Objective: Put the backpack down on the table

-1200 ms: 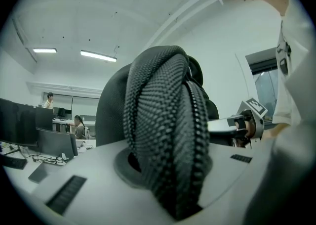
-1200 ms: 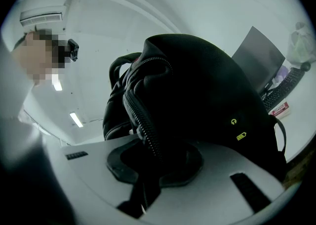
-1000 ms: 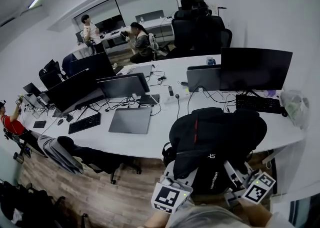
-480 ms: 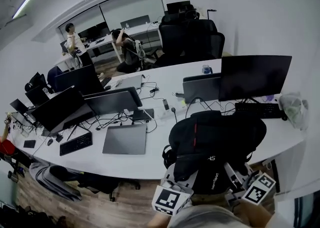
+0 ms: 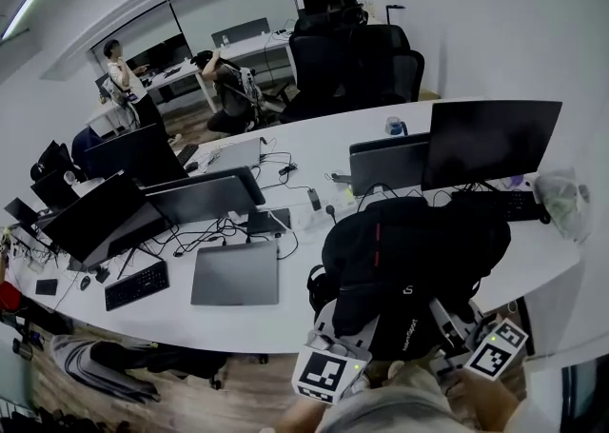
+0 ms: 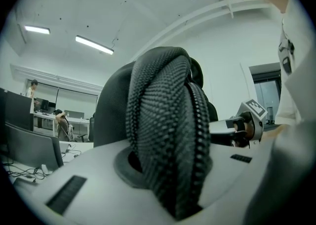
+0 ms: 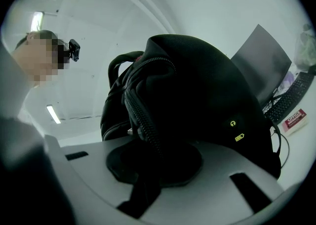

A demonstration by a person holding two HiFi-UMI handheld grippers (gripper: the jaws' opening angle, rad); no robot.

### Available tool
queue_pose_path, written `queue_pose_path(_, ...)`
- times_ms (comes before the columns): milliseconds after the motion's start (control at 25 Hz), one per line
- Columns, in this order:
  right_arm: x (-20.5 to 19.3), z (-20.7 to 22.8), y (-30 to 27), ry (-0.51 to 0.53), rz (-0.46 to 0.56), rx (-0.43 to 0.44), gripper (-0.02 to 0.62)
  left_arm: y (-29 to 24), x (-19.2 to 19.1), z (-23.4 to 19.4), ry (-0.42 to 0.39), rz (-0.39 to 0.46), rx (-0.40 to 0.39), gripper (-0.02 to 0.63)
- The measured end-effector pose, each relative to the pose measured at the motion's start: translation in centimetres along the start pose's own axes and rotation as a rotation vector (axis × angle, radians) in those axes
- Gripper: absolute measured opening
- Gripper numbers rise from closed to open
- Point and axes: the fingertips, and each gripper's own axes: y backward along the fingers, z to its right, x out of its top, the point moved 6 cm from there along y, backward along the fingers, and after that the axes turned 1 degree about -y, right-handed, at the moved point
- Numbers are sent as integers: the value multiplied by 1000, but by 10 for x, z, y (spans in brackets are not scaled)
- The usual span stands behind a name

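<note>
A black backpack [image 5: 409,255] with a red stripe is held up over the near edge of the white table [image 5: 297,281], in front of the right-hand monitor. My left gripper [image 5: 330,324] is under the backpack's lower left. It is shut on a padded mesh shoulder strap [image 6: 165,140], which fills the space between the jaws. My right gripper [image 5: 445,324] sits under the lower right, shut on a zipped fold of the backpack [image 7: 148,130]. Its marker cube [image 6: 249,115] also shows in the left gripper view. Whether the backpack's bottom touches the table is hidden.
On the table are a closed grey laptop [image 5: 236,274], several monitors [image 5: 490,141], a keyboard [image 5: 136,285], a second keyboard [image 5: 519,203], cables and a plastic bag [image 5: 566,203]. Black office chairs [image 5: 362,55] stand behind. Two people [image 5: 119,79] are at the far desk.
Both grippers have carried the backpack level toward the table, so the desk and its monitors now lie nearer and more to the left. Both grips are unchanged.
</note>
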Motion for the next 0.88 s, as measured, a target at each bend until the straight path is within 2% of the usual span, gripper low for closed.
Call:
queue_pose_path(440,29,46,-40,-1,-15,0,54,-57,-1,-32,4,-8,18,63)
queue_pose_path(880,80,119,-92,42,-34,49,54,-144,3,-64,-31,18,92,63)
